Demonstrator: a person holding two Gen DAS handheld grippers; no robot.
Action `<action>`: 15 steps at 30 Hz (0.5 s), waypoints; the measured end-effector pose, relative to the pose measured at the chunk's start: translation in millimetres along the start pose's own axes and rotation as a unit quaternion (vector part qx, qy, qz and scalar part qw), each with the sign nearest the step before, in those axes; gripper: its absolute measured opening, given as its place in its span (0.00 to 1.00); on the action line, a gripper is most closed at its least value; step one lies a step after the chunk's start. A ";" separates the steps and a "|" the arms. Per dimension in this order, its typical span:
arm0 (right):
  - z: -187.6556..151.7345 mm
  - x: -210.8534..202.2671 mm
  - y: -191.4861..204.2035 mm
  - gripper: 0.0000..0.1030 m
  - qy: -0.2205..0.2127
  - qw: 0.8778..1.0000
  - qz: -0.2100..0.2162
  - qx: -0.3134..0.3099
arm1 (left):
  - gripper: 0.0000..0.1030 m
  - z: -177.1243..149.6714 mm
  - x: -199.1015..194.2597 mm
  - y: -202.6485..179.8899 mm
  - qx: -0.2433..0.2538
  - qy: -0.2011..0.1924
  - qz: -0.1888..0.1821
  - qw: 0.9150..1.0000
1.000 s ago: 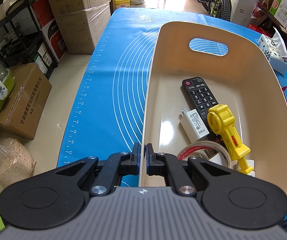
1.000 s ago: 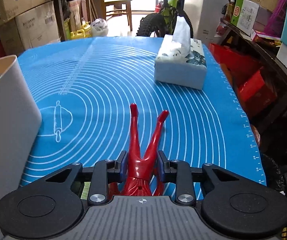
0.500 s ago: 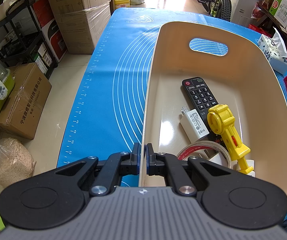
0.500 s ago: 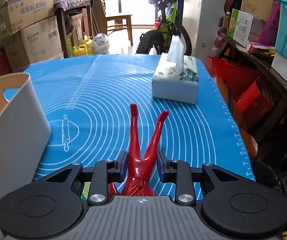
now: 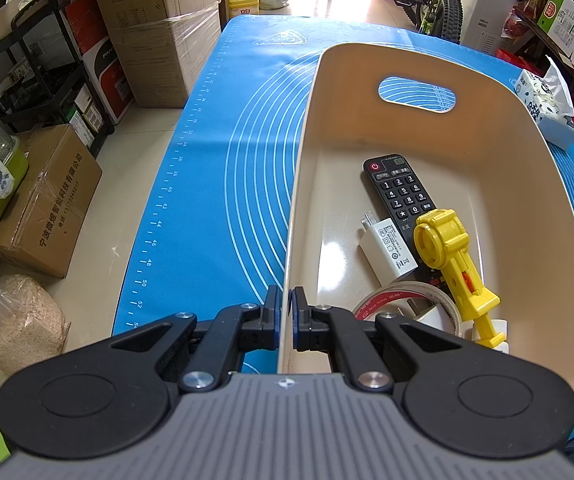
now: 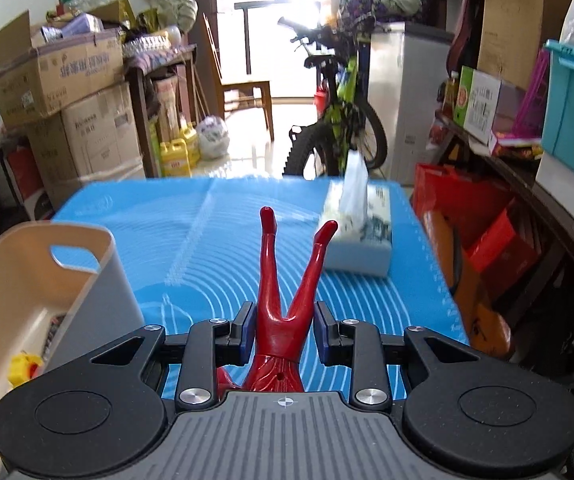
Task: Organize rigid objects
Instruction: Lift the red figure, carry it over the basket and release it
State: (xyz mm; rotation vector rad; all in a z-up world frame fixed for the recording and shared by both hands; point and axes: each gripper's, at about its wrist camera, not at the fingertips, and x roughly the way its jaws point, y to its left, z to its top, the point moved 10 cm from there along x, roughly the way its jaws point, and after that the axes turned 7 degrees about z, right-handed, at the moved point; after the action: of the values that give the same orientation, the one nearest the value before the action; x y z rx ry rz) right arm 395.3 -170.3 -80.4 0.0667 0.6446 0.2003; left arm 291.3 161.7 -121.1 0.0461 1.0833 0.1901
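tissue box (image 6: 361,236) motion-blurred, red figure (image 6: 287,312) torso hidden

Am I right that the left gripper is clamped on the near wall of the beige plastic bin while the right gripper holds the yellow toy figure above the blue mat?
Not quite: the right gripper holds a red plastic toy figure, legs pointing forward, as the right wrist view shows. The yellow plastic toy lies inside the beige plastic bin. The left gripper is indeed clamped on the bin's near wall.

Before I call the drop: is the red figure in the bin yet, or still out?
Out. The right hand-held gripper holds the red figure above the blue mat, beside the bin.
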 end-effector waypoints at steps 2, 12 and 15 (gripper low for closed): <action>11.5 -11.0 5.7 0.37 -0.012 1.000 0.006 -0.005 | 0.07 0.1 0.1 0.1 0.000 0.000 0.000 1.000; 59.9 -52.0 70.2 0.37 -0.059 0.994 0.078 -0.037 | 0.07 0.1 0.2 0.5 0.000 0.000 0.000 1.000; 66.3 -55.0 95.9 0.37 -0.064 0.992 0.104 -0.044 | 0.07 0.1 0.1 0.1 0.000 0.000 0.000 1.000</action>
State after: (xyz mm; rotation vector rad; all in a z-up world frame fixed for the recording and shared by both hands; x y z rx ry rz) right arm 376.5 -87.7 16.9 0.0601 0.5004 0.4219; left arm 291.4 161.8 -121.2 0.0464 1.0830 0.1903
